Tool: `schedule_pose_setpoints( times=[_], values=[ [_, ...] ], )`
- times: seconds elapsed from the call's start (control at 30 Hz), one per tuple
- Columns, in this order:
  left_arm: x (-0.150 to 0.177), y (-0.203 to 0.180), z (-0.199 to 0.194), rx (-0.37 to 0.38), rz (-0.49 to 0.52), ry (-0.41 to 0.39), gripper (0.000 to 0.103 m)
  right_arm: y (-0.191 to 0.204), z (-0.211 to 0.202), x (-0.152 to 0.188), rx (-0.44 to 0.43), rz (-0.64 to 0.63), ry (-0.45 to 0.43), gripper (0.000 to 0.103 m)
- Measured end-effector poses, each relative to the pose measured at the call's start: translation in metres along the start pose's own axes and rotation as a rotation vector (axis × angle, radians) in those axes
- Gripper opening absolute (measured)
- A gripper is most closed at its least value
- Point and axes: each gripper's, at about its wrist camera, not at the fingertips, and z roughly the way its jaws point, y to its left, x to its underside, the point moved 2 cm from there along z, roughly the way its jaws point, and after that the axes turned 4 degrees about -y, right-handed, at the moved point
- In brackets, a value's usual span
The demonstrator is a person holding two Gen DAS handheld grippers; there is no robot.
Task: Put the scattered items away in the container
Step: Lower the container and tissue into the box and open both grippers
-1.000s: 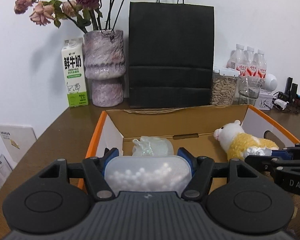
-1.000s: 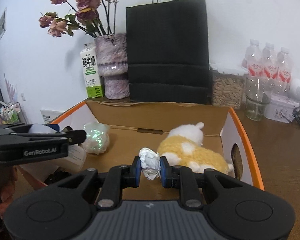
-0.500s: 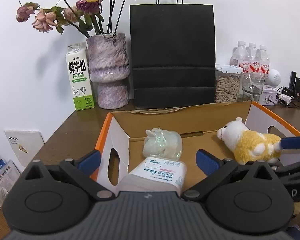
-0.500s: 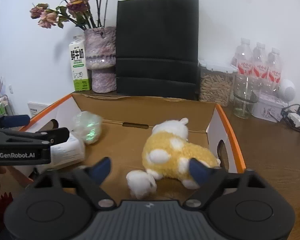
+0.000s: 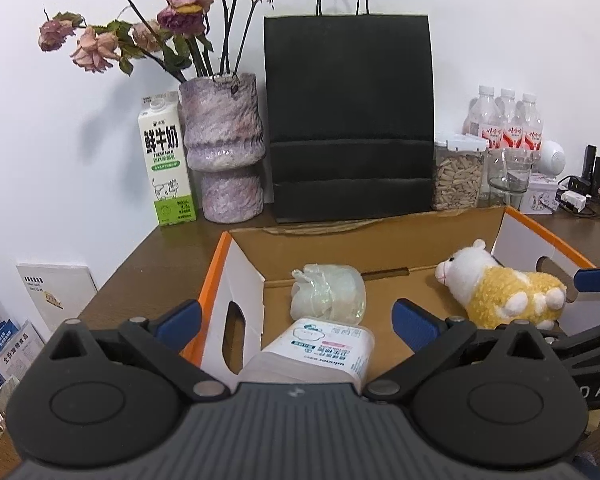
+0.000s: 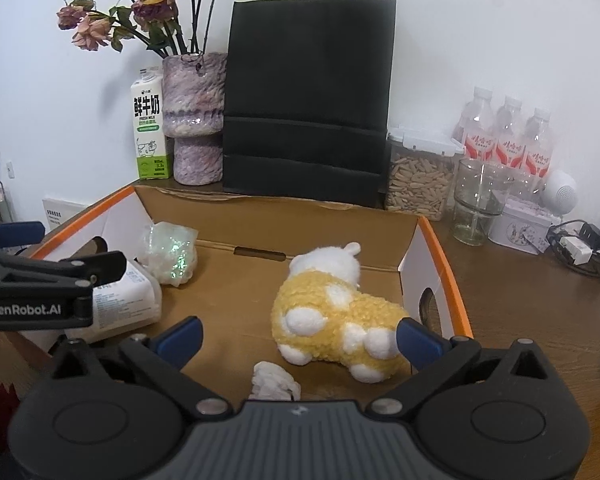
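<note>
An orange-rimmed cardboard box [image 5: 228,276] [image 6: 414,276] holds all the items. My left gripper [image 5: 296,316] stands open above a white cotton-ball tub [image 5: 324,354] [image 6: 124,300] that lies on its side at the box's left, free of the pads. Behind the tub lies a crumpled clear plastic wrap [image 5: 328,294] [image 6: 168,252]. My right gripper [image 6: 299,336] has its jaws opening wide, and a crumpled white tissue [image 6: 274,380] lies loose on the box floor below them. A yellow-and-white plush toy [image 6: 332,308] [image 5: 500,292] lies by the right pad, not gripped.
Behind the box stand a black paper bag [image 5: 348,120], a purple vase with dried roses [image 5: 222,148] and a milk carton [image 5: 166,164]. A seed jar [image 6: 418,176], a glass [image 6: 478,204], water bottles [image 6: 508,140] and cables [image 6: 576,244] crowd the right of the brown table [image 6: 540,300].
Both grippers have opened. The left let go of the cotton-ball tub, which now lies in the box. The right dropped the tissue, now on the box floor.
</note>
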Motion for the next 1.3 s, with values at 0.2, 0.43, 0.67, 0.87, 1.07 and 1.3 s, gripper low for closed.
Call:
schedule_pose_setpoints(
  times=[0.2, 0.43, 0.67, 0.87, 1.07, 1.3],
  values=[
    [-0.008, 0.001, -0.016, -0.007, -0.002, -0.031, 0.103, 0.002, -0.014, -0.008, 0.002, -0.005, -0.035, 0.103],
    [-0.017, 0.004, -0.045, -0.011, 0.008, -0.066, 0.103, 0.005, -0.044, -0.015, 0.010, -0.008, -0.079, 0.103],
    [-0.015, 0.008, -0.074, -0.018, 0.022, -0.082, 0.103, 0.007, -0.074, -0.010, 0.012, -0.012, -0.104, 0.103],
    [-0.005, 0.015, -0.093, -0.026, 0.027, -0.071, 0.103, 0.007, -0.094, 0.002, 0.013, -0.009, -0.102, 0.103],
    [0.009, 0.022, -0.108, -0.031, 0.033, -0.047, 0.103, 0.006, -0.109, 0.018, 0.016, 0.002, -0.087, 0.103],
    [0.029, 0.033, -0.118, -0.040, 0.027, -0.010, 0.103, 0.006, -0.123, 0.038, 0.022, -0.002, -0.067, 0.103]
  ],
)
